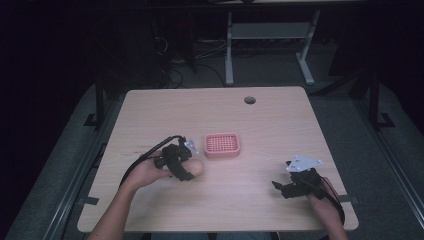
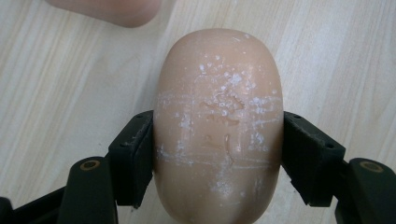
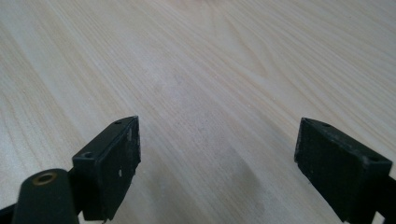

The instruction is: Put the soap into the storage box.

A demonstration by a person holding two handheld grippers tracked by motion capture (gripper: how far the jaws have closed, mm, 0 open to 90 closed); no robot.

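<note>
A peach-coloured oval soap bar (image 2: pixel 219 126), scuffed with white marks, sits between the two black jaws of my left gripper (image 2: pixel 217 156), which press its sides. In the high view the left gripper (image 1: pixel 187 167) is left of centre with the soap bar (image 1: pixel 196 167) sticking out toward the right, just below a pink slotted soap dish (image 1: pixel 221 145). My right gripper (image 1: pixel 278 187) rests low near the table's right front, jaws wide apart. In the right gripper view its jaws (image 3: pixel 217 154) frame bare wood with nothing between them.
The light wooden table (image 1: pixel 210 115) has a round cable hole (image 1: pixel 250 100) at the back. A pink rim (image 2: pixel 105 9) of the dish shows at the top of the left gripper view. White desk legs (image 1: pixel 229 50) stand on the floor beyond.
</note>
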